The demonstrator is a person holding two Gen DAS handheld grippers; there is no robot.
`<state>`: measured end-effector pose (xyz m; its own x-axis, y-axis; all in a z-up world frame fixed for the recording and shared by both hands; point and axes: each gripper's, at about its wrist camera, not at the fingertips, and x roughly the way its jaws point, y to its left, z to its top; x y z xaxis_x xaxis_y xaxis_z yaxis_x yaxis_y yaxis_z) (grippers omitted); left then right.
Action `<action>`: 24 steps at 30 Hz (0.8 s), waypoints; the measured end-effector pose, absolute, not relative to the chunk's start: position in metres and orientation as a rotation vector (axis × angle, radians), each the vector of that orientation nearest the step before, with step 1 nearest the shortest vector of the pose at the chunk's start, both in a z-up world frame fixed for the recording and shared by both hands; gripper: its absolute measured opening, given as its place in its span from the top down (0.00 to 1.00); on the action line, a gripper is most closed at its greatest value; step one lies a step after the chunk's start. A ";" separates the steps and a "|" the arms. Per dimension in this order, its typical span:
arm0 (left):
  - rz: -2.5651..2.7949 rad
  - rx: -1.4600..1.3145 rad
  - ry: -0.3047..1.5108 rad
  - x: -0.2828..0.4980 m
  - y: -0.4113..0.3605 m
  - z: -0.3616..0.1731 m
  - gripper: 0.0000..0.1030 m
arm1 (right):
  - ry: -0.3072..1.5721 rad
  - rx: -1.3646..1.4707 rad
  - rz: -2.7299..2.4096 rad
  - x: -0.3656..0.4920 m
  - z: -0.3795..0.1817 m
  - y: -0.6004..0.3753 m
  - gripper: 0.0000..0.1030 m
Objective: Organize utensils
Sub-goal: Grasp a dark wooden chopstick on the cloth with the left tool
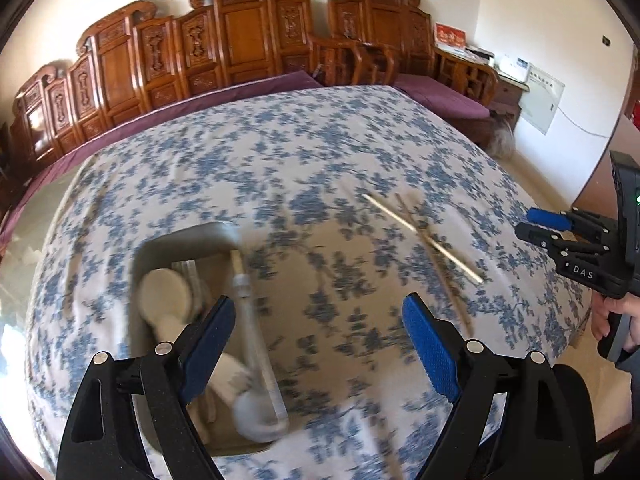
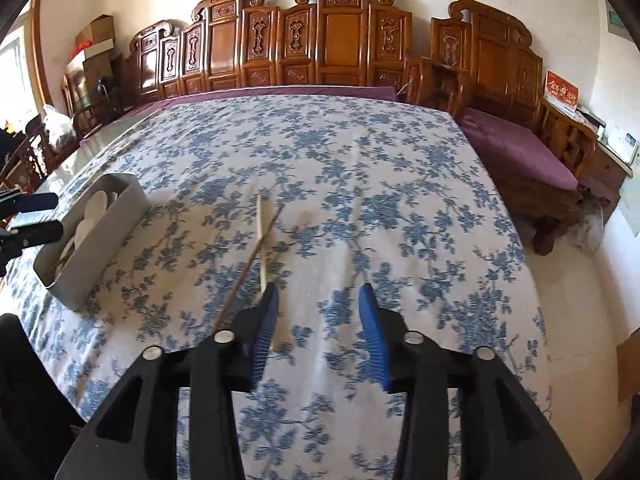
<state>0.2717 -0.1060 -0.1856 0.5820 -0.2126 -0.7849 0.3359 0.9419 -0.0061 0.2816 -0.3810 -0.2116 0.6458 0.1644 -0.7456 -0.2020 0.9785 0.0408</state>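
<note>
Bright daylight, entering from a window [image 2: 16, 60] at far left of right wrist view; blown out there. Strong fisheye bending, dark vignette at corners in both views. Left wrist view motion-blurred: floral cloth [image 1: 320, 152] smeared, bin [image 1: 176, 248] and its contents soft. Right wrist view sharper. Soft shadows beside chopsticks [image 2: 262, 236]. Glare on bare desk edge [image 1: 16, 264].
</note>
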 end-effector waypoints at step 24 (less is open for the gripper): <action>-0.459 0.219 1.034 0.310 -0.237 -0.259 0.57 | 0.919 0.035 0.169 0.285 -0.235 -0.421 0.56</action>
<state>0.3104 -0.2365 -0.2590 0.4277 -0.2627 -0.8649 0.4655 0.8842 -0.0384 0.2847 -0.4214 -0.2346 0.5944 0.1604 -0.7880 -0.1301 0.9862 0.1025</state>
